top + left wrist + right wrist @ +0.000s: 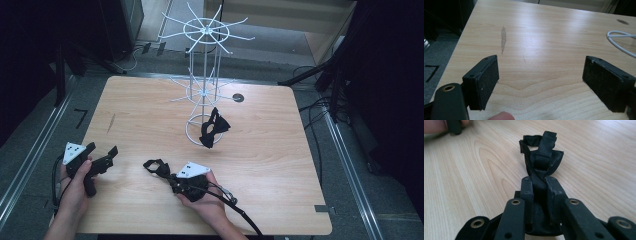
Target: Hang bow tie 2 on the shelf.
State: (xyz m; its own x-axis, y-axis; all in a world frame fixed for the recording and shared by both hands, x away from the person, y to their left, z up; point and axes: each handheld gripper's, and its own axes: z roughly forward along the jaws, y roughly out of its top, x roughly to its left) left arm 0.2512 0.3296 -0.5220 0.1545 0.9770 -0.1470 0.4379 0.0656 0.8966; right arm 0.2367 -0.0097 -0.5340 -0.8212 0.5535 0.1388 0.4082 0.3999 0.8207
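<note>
A black bow tie (541, 157), soft, light and floppy, lay on the tabletop (260, 150) at 6 o'clock of the wire rack (204, 80), pinched at its fabric by the right gripper (541, 187). Its knot probably offers the firmest hold. The left gripper (540, 80) stood spread, empty.

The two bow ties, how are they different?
The bow tie on the rack hangs from the white wire rack, with no gripper touching it; the bow tie in the gripper is pinched by the right gripper low over the table. The hanging one droops; the held one is squeezed narrow. Both are black.
</note>
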